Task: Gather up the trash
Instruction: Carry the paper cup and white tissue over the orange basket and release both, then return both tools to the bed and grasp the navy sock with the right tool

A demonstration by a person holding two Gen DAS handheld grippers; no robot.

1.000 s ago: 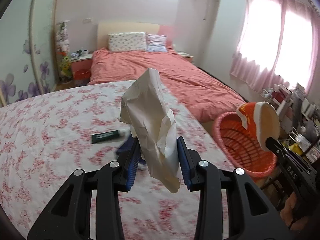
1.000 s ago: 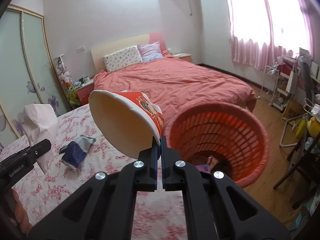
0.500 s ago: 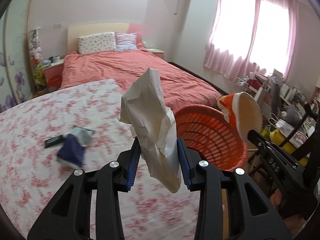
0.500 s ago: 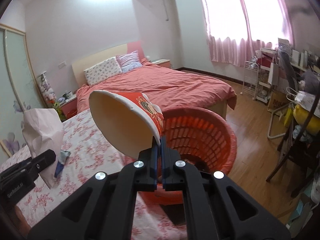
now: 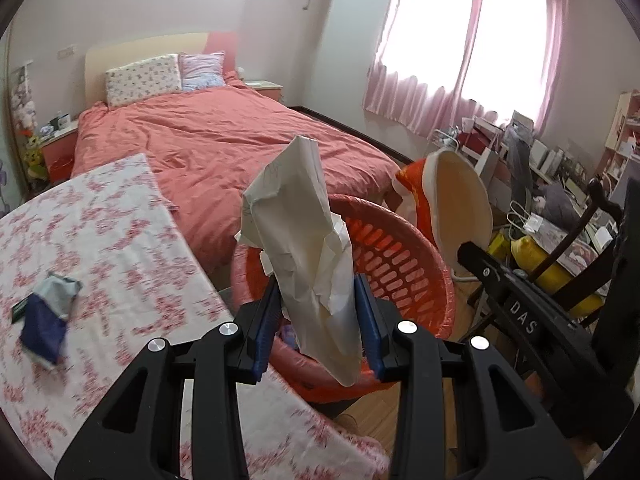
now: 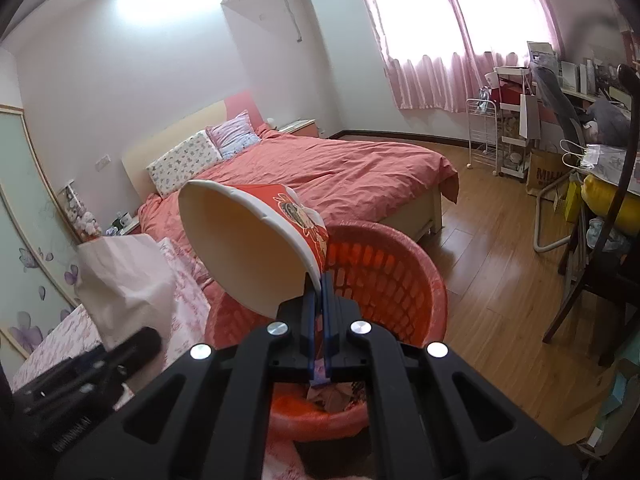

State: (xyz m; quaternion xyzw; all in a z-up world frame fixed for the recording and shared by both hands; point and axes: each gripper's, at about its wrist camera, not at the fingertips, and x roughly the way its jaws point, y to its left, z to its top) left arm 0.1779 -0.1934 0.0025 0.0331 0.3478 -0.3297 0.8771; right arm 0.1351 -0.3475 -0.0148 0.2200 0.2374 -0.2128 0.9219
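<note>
My left gripper is shut on a crumpled white paper bag and holds it above the near rim of the red plastic basket. My right gripper is shut on the rim of a red and white paper bowl, tilted above the same basket. The bowl also shows in the left wrist view, and the bag in the right wrist view. Some trash lies in the bottom of the basket.
A blue and grey wrapper and a dark green packet lie on the floral tablecloth. A bed with a red cover stands behind. A dark chair and a cluttered desk stand to the right on the wooden floor.
Both grippers have swung right, away from the table, with the bag and the bowl. They now hang over the red basket, which has come closer in both views.
</note>
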